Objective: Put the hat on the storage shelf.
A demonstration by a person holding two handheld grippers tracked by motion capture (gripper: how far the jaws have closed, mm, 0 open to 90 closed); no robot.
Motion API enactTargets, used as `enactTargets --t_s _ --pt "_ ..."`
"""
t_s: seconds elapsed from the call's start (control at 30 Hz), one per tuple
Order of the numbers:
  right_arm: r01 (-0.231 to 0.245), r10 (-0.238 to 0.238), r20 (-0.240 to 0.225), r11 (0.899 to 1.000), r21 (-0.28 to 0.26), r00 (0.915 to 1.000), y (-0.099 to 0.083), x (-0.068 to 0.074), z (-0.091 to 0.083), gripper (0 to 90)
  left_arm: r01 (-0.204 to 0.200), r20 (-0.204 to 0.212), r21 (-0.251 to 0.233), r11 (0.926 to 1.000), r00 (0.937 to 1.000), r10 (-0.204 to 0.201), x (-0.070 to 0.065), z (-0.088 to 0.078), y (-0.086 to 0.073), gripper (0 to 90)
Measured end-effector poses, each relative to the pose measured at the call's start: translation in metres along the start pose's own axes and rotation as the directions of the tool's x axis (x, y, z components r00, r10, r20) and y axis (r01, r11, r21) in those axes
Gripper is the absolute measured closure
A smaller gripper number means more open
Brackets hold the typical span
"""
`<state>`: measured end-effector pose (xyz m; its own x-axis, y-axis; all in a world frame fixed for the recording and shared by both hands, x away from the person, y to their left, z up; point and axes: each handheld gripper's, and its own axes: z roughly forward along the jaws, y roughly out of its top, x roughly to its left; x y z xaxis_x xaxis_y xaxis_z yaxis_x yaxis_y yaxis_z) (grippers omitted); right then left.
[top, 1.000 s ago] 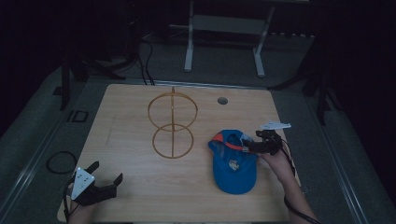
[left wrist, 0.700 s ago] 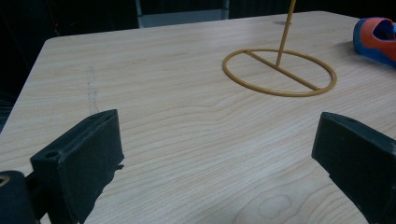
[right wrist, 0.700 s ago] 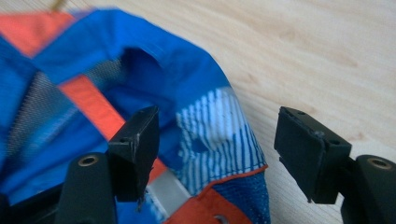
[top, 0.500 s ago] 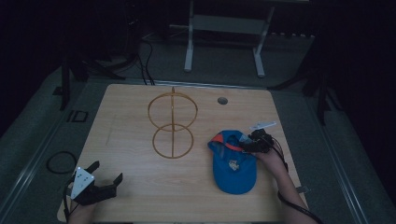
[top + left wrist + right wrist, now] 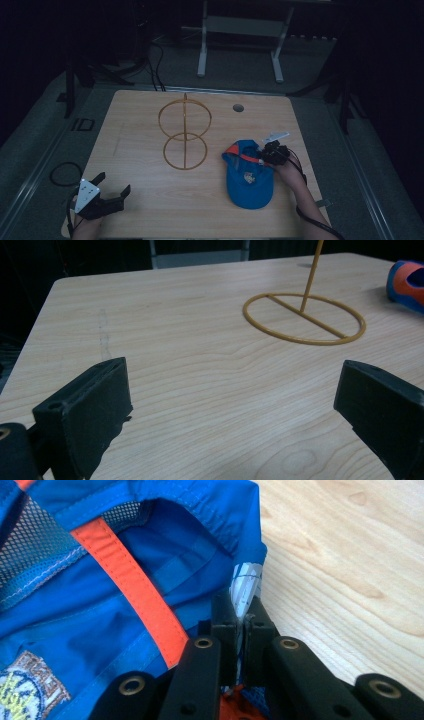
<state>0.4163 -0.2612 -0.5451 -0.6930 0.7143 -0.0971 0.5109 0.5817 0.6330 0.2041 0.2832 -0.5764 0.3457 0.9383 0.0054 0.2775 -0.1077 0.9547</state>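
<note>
A blue cap [image 5: 249, 175] with orange trim lies on the wooden table [image 5: 140, 125] at the right. My right gripper [image 5: 267, 154] is shut on the cap's [image 5: 130, 555] rim, pinching blue fabric and a white label [image 5: 246, 587] between its jaws [image 5: 243, 612]. A yellow wire stand [image 5: 185, 134] of two rings on a post stands mid-table; its flat base ring [image 5: 304, 318] lies ahead in the left gripper view. My left gripper [image 5: 114, 185] rests at the table's near left corner, open with nothing between its fingers [image 5: 85, 410]. The cap's edge [image 5: 407, 279] peeks in at far right.
A round hole [image 5: 238, 107] sits in the tabletop at the back. A white stand's legs [image 5: 240, 45] rise beyond the table's far edge. A cable loop [image 5: 65, 172] lies on the floor at the left.
My right gripper has moved left onto the cap's rim and pushed that side of the cap slightly. The left gripper has stayed put.
</note>
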Motion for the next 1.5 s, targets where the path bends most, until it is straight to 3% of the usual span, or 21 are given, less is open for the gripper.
enactTargets --t_s 0.13,0.37,0.4,0.43,0.57,0.6,0.63,0.77,0.93,1.0,1.07,1.13,1.23,1.33,1.43,1.5 --pt "-0.009 0.009 -0.002 0.999 -0.037 1.0000 0.004 0.000 -0.010 87.9 -0.038 0.002 0.006 0.9993 0.9993 0.038 -0.003 0.000 0.001 2.2" --pt "0.008 -0.008 0.000 0.993 -0.117 1.0000 0.016 0.004 -0.042 88.0 -0.012 -0.013 0.008 0.9999 0.9998 0.012 -0.002 0.000 0.001 2.2" --pt "0.008 -0.008 0.000 0.993 -0.117 1.0000 0.016 0.004 -0.042 88.1 0.003 -0.041 -0.004 1.0000 0.9991 -0.004 -0.002 -0.001 0.003 2.2" --pt "0.022 -0.022 0.003 0.986 -0.166 0.9997 0.022 0.007 -0.059 88.2 0.038 -0.033 -0.014 0.9992 0.9987 -0.039 -0.001 -0.002 0.004 2.2" --pt "0.058 -0.055 0.022 0.976 -0.210 0.9982 0.031 0.014 -0.081 88.3 0.070 -0.012 -0.026 0.9972 0.9975 -0.070 -0.002 -0.002 0.004 2.2" --pt "0.067 -0.063 0.023 0.974 -0.216 0.9977 0.033 0.015 -0.086 88.3 0.070 -0.012 -0.026 0.9972 0.9975 -0.070 -0.002 -0.002 0.004 2.2" --pt "0.081 -0.076 0.031 0.970 -0.227 0.9966 0.036 0.017 -0.091 88.3 0.058 -0.004 0.007 0.9983 0.9983 -0.058 -0.004 0.000 0.005 2.2" --pt "0.104 -0.095 0.048 0.959 -0.263 0.9943 0.045 0.020 -0.109 88.4 0.021 0.001 0.028 0.9994 0.9998 -0.021 -0.011 0.001 0.007 2.2" --pt "0.113 -0.100 0.059 0.949 -0.295 0.9933 0.053 0.022 -0.125 88.4 0.031 0.048 0.044 0.9986 0.9983 -0.033 -0.022 0.003 0.016 2.2" --pt "0.122 -0.104 0.072 0.941 -0.316 0.9919 0.056 0.024 -0.137 88.4 0.061 0.111 0.079 0.9950 0.9914 -0.070 -0.030 0.003 0.024 2.2" --pt "0.123 -0.103 0.077 0.938 -0.324 0.9917 0.058 0.023 -0.143 88.4 0.073 0.143 0.125 0.9894 0.9856 -0.091 -0.035 0.003 0.032 2.2" --pt "0.122 -0.101 0.080 0.936 -0.329 0.9917 0.059 0.023 -0.148 88.4 0.053 0.183 0.153 0.9868 0.9798 -0.081 -0.040 0.003 0.039 2.2" --pt "0.127 -0.104 0.086 0.931 -0.341 0.9908 0.061 0.022 -0.156 88.4 0.009 0.211 0.162 0.9867 0.9765 -0.044 -0.046 0.004 0.050 2.2" --pt "0.141 -0.114 0.097 0.928 -0.346 0.9887 0.061 0.023 -0.161 88.4 -0.003 0.220 0.152 0.9884 0.9750 -0.031 -0.050 0.004 0.058 2.2" --pt "0.142 -0.113 0.101 0.924 -0.356 0.9885 0.062 0.024 -0.169 88.4 -0.014 0.237 0.133 0.9910 0.9712 -0.018 -0.056 0.006 0.076 2.2" --pt "0.140 -0.108 0.107 0.923 -0.359 0.9883 0.062 0.024 -0.173 88.4 -0.031 0.233 0.122 0.9921 0.9725 0.001 -0.059 0.007 0.088 2.2"
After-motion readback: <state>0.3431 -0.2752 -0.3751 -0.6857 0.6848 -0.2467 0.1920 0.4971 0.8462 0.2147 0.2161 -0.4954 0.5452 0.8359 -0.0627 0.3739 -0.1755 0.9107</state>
